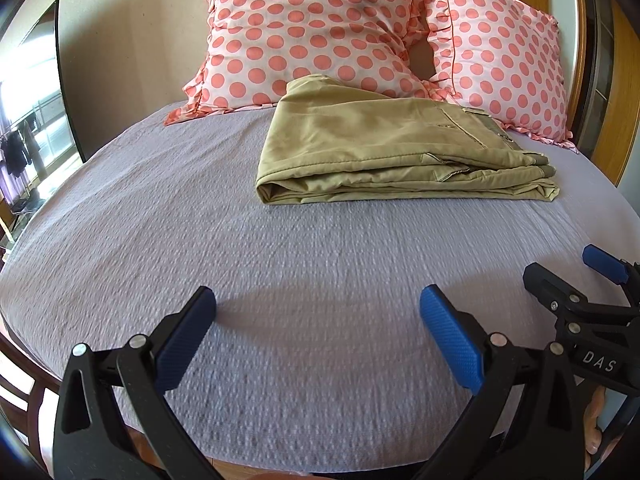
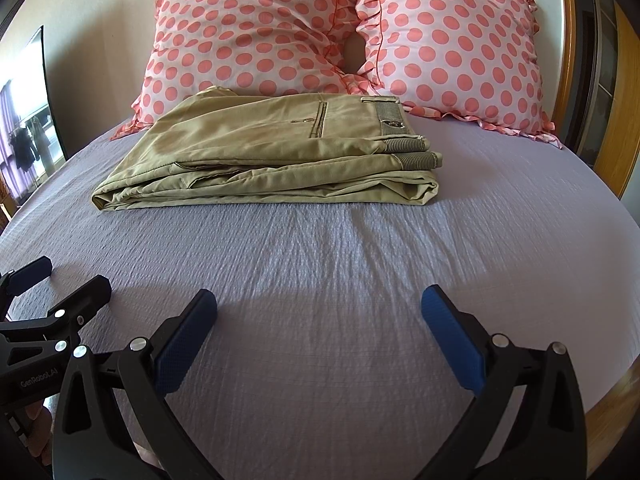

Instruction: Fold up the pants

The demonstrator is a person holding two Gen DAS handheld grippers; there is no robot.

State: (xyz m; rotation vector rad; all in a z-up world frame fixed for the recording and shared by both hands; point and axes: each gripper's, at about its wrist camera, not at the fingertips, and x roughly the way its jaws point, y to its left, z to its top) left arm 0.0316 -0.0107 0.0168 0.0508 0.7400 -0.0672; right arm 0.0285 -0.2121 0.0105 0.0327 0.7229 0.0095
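Khaki pants (image 1: 396, 148) lie folded in a flat stack on the lilac bed sheet (image 1: 280, 264), close to the pillows; they also show in the right wrist view (image 2: 272, 156), waistband to the right. My left gripper (image 1: 318, 320) is open and empty, low over the sheet well in front of the pants. My right gripper (image 2: 319, 320) is open and empty, likewise short of the pants. The right gripper shows at the right edge of the left wrist view (image 1: 576, 276). The left gripper shows at the left edge of the right wrist view (image 2: 60, 280).
Two pink polka-dot pillows (image 2: 256, 28) (image 2: 456, 44) lean on the wall behind the pants. A wooden bed frame (image 2: 612, 404) runs along the right side. A dark-framed mirror (image 1: 36, 96) stands at the left.
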